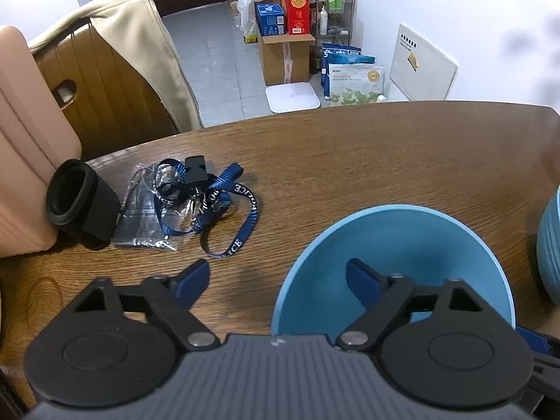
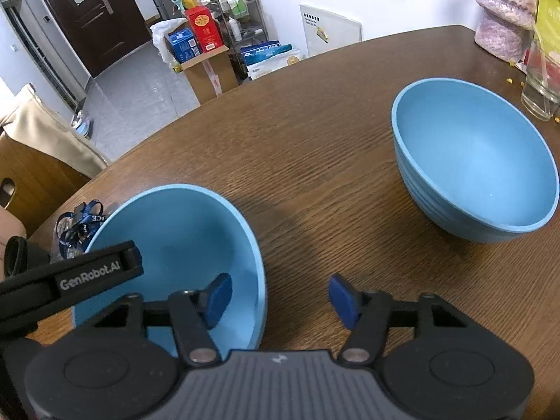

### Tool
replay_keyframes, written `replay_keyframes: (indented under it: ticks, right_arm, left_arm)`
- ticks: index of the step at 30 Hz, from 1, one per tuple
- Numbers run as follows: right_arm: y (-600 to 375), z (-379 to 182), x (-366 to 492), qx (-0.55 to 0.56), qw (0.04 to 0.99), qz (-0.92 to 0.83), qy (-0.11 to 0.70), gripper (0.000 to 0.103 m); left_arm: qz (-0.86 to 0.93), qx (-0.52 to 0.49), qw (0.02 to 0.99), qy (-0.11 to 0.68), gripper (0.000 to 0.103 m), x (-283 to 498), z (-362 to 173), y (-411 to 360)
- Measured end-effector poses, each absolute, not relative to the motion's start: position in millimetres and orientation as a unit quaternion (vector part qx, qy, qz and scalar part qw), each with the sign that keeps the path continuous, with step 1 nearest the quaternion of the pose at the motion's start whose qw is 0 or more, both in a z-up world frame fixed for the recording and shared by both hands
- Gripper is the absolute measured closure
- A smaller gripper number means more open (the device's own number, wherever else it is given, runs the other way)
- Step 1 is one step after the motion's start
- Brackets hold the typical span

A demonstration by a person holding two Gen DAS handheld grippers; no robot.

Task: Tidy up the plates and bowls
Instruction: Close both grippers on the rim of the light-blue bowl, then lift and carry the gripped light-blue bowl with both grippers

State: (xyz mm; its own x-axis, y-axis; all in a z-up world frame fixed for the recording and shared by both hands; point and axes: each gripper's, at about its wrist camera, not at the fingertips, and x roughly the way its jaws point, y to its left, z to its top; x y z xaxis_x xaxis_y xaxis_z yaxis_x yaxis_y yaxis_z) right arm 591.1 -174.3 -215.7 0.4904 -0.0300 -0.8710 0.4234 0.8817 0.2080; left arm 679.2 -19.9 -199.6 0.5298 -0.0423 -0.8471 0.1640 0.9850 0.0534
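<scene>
The left gripper (image 1: 276, 280) straddles the near-left rim of the smooth light-blue bowl (image 1: 392, 245), jaws apart, pads not yet pressing. The right gripper (image 2: 278, 295) straddles the opposite rim of that bowl (image 2: 182, 238), also unclosed. A ribbed blue bowl (image 2: 479, 161) sits well apart on the brown wooden table (image 2: 315, 161). The step looks like grasping; next both must pinch the rim, lift, and nest it.

We are in a lived-in home, at a wooden dining table (image 2: 315, 147) — a jacket (image 1: 140, 45) hangs over a wooden chair (image 1: 105, 105) beside it. Past the tiled floor (image 1: 217, 70) we see a dark front door (image 2: 94, 17), stacked cartons (image 1: 285, 56) and a wire shelf of bottles (image 1: 332, 10) — ordinary household clutter.
</scene>
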Motion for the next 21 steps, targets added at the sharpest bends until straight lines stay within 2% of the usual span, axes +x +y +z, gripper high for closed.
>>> replay_keyframes:
  ticks: [3,6,7,8,10,12,21]
  right_arm:
    - [-174.8,-217.6,593.4,0.207,0.837,-0.134,0.488,0.054]
    - [-174.1,-220.3,594.7,0.216,0.834,-0.125,0.491,0.070]
    - [-173.9,-221.8,595.3,0.219,0.833,-0.122,0.493,0.078]
    - [-173.0,-223.4,596.3,0.221,0.832,-0.119,0.494,0.081]
    - [-172.5,-225.3,596.2,0.231,0.832,-0.106,0.492,0.091]
    - [-171.2,-225.3,596.4,0.232,0.833,-0.099,0.493,0.095]
    - [-169.3,-223.4,592.2,0.225,0.841,-0.099,0.483,0.095]
  left_arm:
    - [-0.061,0.062,0.870,0.486,0.034,681.6,-203.4,-20.0]
    - [-0.071,0.057,0.867,0.490,0.048,682.7,-205.8,-21.6]
    - [-0.076,0.055,0.866,0.492,0.058,683.0,-206.6,-22.4]
    - [-0.080,0.053,0.864,0.494,0.068,683.2,-207.2,-23.2]
    - [-0.088,0.051,0.863,0.495,0.071,682.6,-208.1,-24.2]
    - [-0.091,0.050,0.864,0.493,0.072,681.6,-208.2,-24.6]
    - [-0.098,0.043,0.865,0.490,0.074,679.7,-206.8,-20.3]
